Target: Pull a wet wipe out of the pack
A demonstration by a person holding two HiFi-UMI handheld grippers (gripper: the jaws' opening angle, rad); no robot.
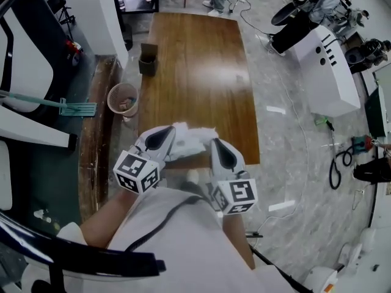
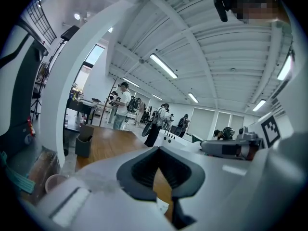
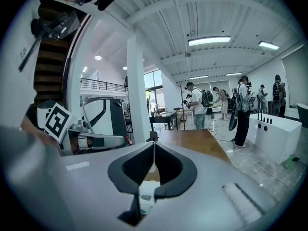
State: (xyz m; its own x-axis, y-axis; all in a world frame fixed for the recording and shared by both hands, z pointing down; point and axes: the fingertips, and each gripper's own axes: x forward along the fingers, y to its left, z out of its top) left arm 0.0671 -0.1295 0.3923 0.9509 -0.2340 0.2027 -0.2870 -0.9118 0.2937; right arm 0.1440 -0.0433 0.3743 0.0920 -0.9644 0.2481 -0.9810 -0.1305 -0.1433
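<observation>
Left gripper (image 2: 157, 150): jaws closed tip to tip, nothing between them. Right gripper (image 3: 153, 144): likewise closed and empty. Wet wipe pack (image 1: 194, 136): white, on the 6 o'clock end of the wooden table (image 1: 195, 72), between both grippers. Dark box (image 1: 148, 60) on the table at the pack's 11 o'clock; bin (image 1: 123, 99) on the floor at its 10 o'clock.

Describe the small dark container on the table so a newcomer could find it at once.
Start from the long wooden table running away from the person. On its left edge, toward the far end, stands a small dark square-sided container. It stands alone on bare wood, while the white wipes lie at the near end.
</observation>
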